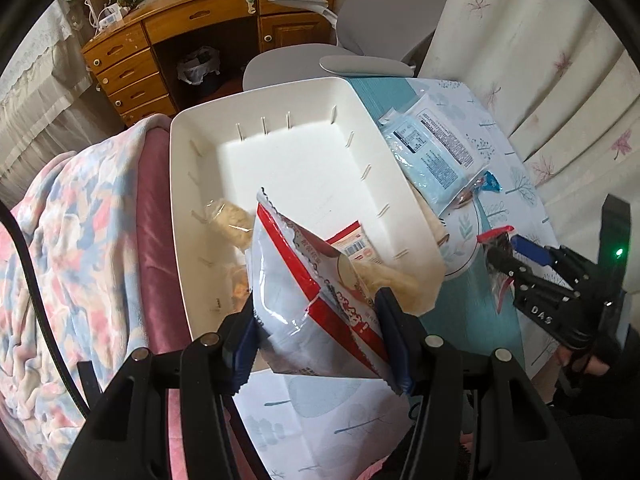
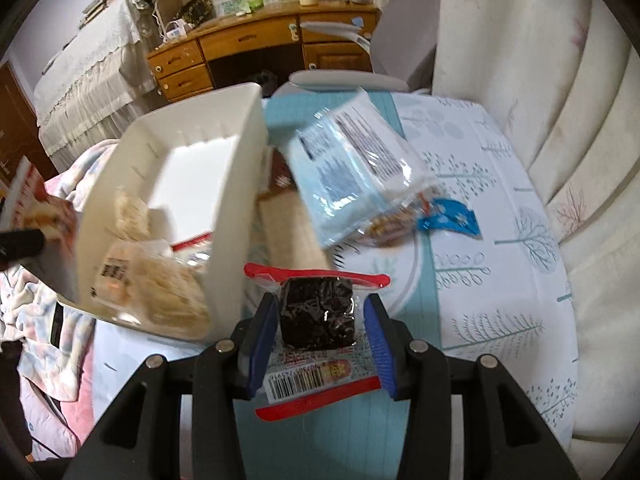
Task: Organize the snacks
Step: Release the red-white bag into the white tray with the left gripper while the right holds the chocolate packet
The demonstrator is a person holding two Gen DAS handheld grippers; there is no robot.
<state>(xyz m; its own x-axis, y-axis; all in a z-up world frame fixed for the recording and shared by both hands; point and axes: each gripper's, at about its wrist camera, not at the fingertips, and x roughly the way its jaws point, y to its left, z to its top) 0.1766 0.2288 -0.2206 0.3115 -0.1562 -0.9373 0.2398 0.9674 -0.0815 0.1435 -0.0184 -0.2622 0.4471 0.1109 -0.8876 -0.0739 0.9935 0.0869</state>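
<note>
My left gripper (image 1: pixel 316 340) is shut on a red and silver snack bag (image 1: pixel 316 300) and holds it over the near end of a white bin (image 1: pixel 304 160). The bin holds pale snack packs (image 1: pixel 230 220) at its near end. My right gripper (image 2: pixel 320 332) is shut on a clear red-edged packet of dark snack (image 2: pixel 316 316), just right of the bin (image 2: pixel 240 200). The right gripper shows in the left wrist view (image 1: pixel 504 258) beside the bin. A pale blue packet (image 1: pixel 430 152) lies right of the bin on the table, also in the right wrist view (image 2: pixel 352 168).
The table (image 2: pixel 500 208) has a white and teal tree-print cloth. A small blue-wrapped snack (image 2: pixel 448 216) lies by the blue packet. A grey chair (image 1: pixel 360 60) and wooden desk (image 1: pixel 200 24) stand behind. A floral blanket (image 1: pixel 72 240) lies left. A cushioned wall (image 2: pixel 560 100) is on the right.
</note>
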